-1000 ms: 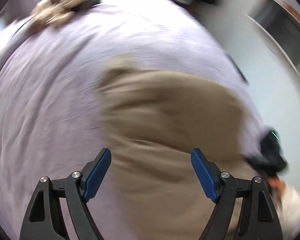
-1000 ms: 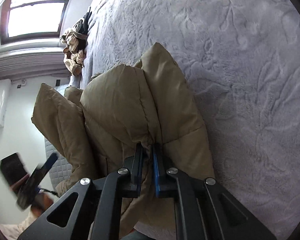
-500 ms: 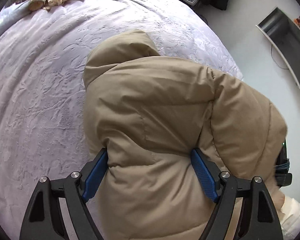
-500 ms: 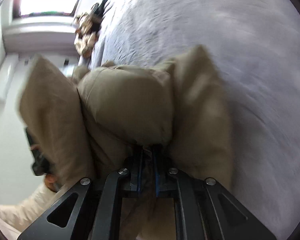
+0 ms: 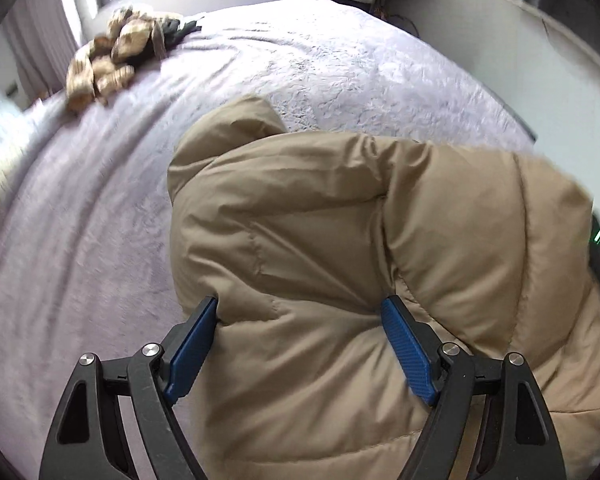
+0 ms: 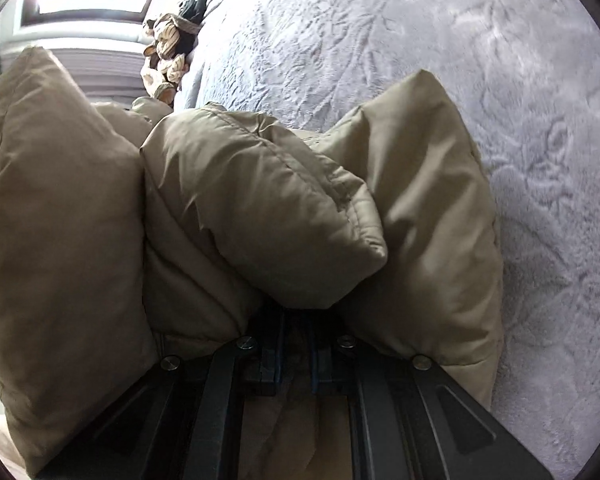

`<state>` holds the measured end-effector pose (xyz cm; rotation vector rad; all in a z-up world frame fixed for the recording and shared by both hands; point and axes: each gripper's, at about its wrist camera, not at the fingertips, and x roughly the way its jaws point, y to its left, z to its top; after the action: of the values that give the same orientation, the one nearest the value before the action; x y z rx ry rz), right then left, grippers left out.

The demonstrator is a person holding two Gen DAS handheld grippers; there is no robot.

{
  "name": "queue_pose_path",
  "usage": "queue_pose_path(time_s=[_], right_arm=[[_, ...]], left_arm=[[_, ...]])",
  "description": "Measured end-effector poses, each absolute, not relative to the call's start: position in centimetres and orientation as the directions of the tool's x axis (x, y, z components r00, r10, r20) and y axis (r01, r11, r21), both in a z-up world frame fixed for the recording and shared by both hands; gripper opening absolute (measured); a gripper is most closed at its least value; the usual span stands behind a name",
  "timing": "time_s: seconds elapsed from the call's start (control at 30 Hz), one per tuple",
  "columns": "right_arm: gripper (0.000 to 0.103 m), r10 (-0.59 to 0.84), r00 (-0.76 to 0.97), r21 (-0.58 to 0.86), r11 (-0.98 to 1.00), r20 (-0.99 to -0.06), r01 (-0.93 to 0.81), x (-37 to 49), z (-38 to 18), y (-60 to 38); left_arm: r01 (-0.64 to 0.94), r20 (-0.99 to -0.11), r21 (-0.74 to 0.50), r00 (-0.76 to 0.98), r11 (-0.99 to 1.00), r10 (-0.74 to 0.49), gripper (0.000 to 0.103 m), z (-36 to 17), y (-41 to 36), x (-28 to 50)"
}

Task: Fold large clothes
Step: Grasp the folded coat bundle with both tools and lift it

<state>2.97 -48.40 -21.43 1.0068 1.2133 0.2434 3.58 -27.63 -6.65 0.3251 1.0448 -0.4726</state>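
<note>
The tan puffer jacket [image 5: 340, 264], bunched on the bed [image 5: 100, 200], now bulges between the left gripper [image 5: 300, 320]'s spread fingers; the right gripper [image 6: 294, 344] stays clamped on its folds, ready for folding.

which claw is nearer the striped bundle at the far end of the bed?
Can't tell. The striped bundle lies far from both; left claw straddles the tan puffer jacket open, right claw is clamped on it.

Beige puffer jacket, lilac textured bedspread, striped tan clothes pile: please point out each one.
Beige puffer jacket [image 5: 340, 240], left wrist view, on its quilted back panel.
Lilac textured bedspread [image 5: 320, 64], left wrist view, on bare fabric.
Striped tan clothes pile [image 5: 116, 52], left wrist view, on its middle.
</note>
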Motion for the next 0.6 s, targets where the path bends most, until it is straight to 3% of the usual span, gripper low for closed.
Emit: queue_pose_path(time_s=[0.17,0.2,0.3,0.33,0.47,0.6], right_arm=[[0.013,0.611,0.346,0.702,0.607,-0.712,0.371,2.7,-20.1,-48.9],[0.018,0.597,0.345,0.690,0.620,-0.724,0.373,2.4,-19.4,-49.2],[0.054,0.566,0.368,0.675,0.621,-0.738,0.399,0.3,-17.5,-51.0],[0.057,0.545,0.388,0.669,0.618,-0.743,0.413,-0.8,-16.5,-51.9],[0.057,0.486,0.479,0.678,0.595,-0.731,0.431,-3.7,-12.1,-54.3],[0.057,0.562,0.498,0.746,0.569,-0.660,0.346,-3.3,-9.4,-52.6]], left_arm=[[0.508,-0.886,0.069,0.427,0.858,-0.182,0.082,-6.9,-28.1,3.4],[0.509,-0.886,0.071,0.426,0.858,-0.180,0.082,-6.9,-28.0,3.4],[0.508,-0.888,0.070,0.423,0.858,-0.179,0.082,-6.9,-27.8,3.5],[0.507,-0.888,0.070,0.423,0.859,-0.177,0.082,-6.9,-27.7,3.6],[0.505,-0.885,0.083,0.433,0.859,-0.169,0.082,-7.1,-27.9,3.5],[0.508,-0.887,0.087,0.431,0.857,-0.165,0.082,-7.1,-28.0,3.6]])
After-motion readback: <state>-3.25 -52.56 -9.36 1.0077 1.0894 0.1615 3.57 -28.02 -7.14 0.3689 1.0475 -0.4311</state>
